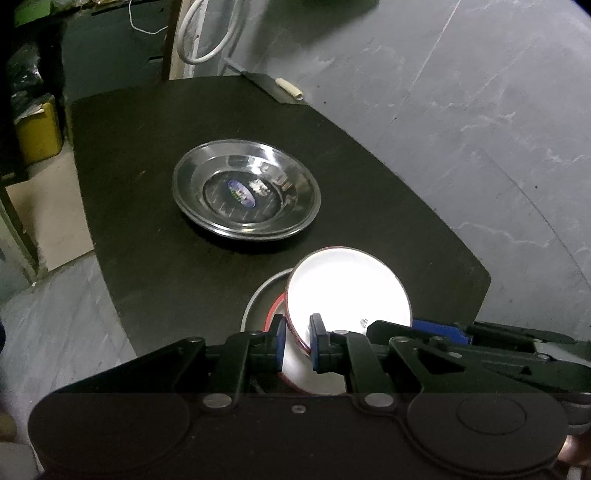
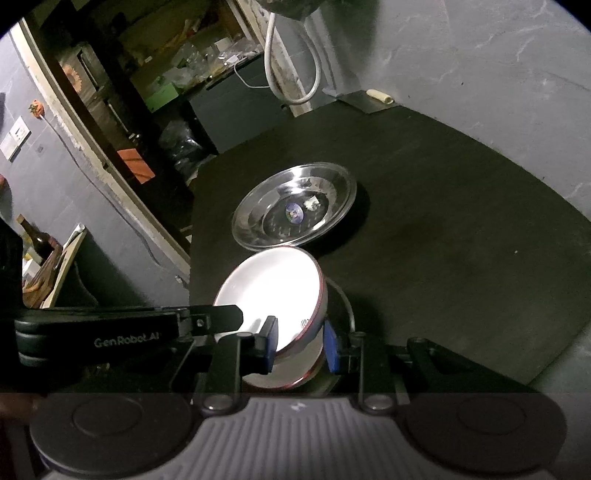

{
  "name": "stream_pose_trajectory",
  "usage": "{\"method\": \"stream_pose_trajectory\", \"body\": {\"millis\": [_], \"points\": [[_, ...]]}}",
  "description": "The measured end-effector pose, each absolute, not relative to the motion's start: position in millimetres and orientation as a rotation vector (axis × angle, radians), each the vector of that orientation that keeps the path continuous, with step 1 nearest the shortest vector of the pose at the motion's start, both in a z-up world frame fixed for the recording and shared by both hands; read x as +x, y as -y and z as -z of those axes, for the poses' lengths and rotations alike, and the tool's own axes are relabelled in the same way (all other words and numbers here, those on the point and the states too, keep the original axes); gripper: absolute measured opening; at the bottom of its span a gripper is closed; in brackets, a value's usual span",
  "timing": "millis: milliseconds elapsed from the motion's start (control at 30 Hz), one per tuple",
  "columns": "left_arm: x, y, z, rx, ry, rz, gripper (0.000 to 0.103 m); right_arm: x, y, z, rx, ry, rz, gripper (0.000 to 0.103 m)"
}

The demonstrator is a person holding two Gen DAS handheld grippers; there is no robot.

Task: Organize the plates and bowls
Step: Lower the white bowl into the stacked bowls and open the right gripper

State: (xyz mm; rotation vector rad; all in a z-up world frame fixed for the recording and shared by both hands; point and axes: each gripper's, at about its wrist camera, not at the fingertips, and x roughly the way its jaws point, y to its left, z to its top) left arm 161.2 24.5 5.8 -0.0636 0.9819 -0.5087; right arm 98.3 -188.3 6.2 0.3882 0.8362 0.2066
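A white bowl with a red rim is held tilted above another white red-rimmed bowl that rests on a steel plate at the near edge of the black table. My left gripper is shut on the tilted bowl's rim. My right gripper is shut on the same bowl at the opposite rim. A steel plate with a blue sticker lies in the table's middle; it also shows in the right wrist view.
A white cable loop hangs beyond the table's far edge. A small cream roll lies on a dark sheet at the far corner. A yellow box stands on the floor at the left. Cluttered shelves stand behind.
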Motion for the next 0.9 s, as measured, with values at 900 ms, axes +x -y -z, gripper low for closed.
{"method": "stream_pose_trajectory", "body": {"millis": [900], "points": [[155.5,-24.8,-0.1,-0.048,-1.026,0.464,0.016,104.7,188.5,4.4,0.403,-0.890,-0.237,0.031]]}}
